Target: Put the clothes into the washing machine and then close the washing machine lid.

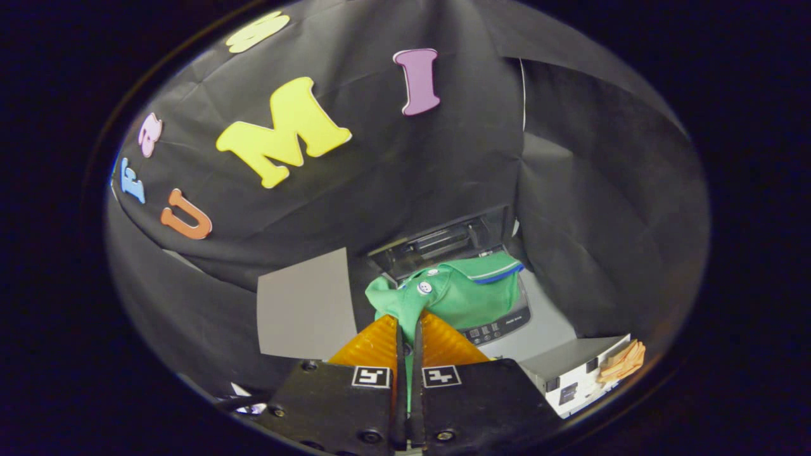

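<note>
While jaws pinch the green shirt (456, 294), washer (507, 326) lies beyond.

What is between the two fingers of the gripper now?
In the gripper view, a fold of the green shirt is pinched between the fingers of the gripper, above the washing machine.

This is a staged recording booth got up as a laundry corner, not a real home. Creased black cloth (393, 171) hangs as the wall all around and behind the washing machine (500, 320), a small top-loading one with its lid up and a row of buttons along its front edge. A plain grey panel (304, 310) stands just beside the washing machine, and a white box (573, 373) sits in front of it.
</note>
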Tool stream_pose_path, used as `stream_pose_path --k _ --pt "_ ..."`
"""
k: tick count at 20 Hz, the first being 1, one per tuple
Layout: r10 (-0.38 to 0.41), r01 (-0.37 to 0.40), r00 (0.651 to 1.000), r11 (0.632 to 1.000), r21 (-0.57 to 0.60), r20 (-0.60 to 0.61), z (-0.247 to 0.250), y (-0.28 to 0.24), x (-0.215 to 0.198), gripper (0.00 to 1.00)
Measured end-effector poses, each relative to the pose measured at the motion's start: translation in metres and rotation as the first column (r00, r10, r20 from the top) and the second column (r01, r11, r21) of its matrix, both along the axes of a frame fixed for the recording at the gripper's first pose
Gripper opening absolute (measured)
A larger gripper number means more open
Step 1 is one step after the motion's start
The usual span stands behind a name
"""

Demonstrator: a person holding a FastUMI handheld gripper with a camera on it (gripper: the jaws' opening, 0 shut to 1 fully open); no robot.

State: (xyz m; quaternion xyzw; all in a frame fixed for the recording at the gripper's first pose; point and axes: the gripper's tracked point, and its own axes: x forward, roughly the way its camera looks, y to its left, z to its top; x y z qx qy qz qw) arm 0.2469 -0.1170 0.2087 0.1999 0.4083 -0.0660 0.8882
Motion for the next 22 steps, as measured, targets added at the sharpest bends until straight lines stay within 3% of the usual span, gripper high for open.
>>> stream_pose_path --k 8,17,22 --pt "0.072 -0.072 0.994 0.997 0.008 -0.082 -0.088 -0.047 0.042 0.06" --pt "0.126 -0.121 0.984 0.992 0.045 -0.127 -0.168 -0.072 0.082 0.06" --pt "0.153 -0.153 0.980 0.988 0.009 -0.127 -0.215 -0.074 0.097 0.06"
